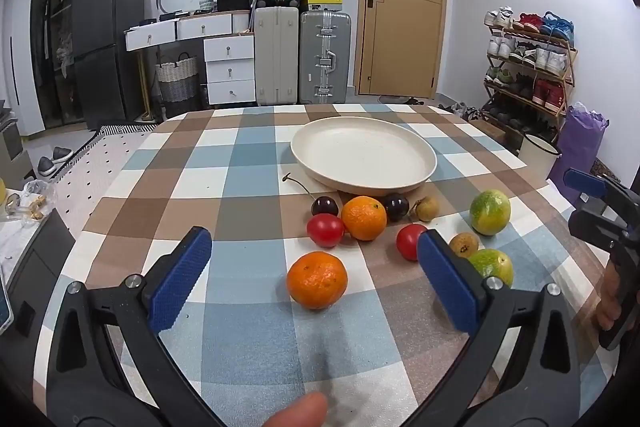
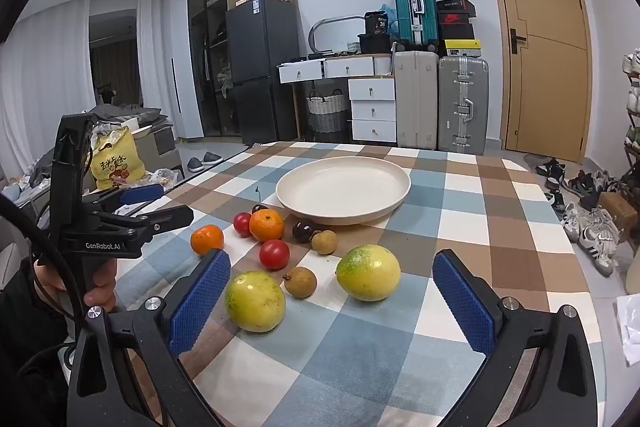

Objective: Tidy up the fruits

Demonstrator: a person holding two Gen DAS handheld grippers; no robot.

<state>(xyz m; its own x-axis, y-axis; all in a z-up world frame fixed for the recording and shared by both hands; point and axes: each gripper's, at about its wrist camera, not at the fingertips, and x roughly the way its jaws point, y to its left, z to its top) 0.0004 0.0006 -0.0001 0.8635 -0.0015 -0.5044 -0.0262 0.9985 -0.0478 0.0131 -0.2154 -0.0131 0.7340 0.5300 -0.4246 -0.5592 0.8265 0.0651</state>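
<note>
Fruits sit loose on the checked tablecloth (image 1: pixel 248 155), all in front of the cream plate (image 1: pixel 363 131), none on it. Near orange (image 1: pixel 317 279) lies alone, closest to the left gripper (image 1: pixel 314 275), between its 2 blue pads but not touched; far orange (image 1: pixel 364 218) sits just below the plate rim, touching a red tomato (image 1: pixel 325 230). 2 dark cherries (image 1: pixel 324 206) flank the far orange. Second tomato (image 2: pixel 274 254) is just beside a brown longan (image 2: pixel 300 281). 2 green-yellow passion fruits (image 2: pixel 368 272) lie near the right gripper (image 2: pixel 332 301), one (image 2: pixel 255 301) by its left pad, no contact seen. Left gripper: jaws spread wide, holding nothing. Right gripper: same, released, nothing held. Thumb tip (image 1: pixel 298 411) shows at the bottom of the left view.
</note>
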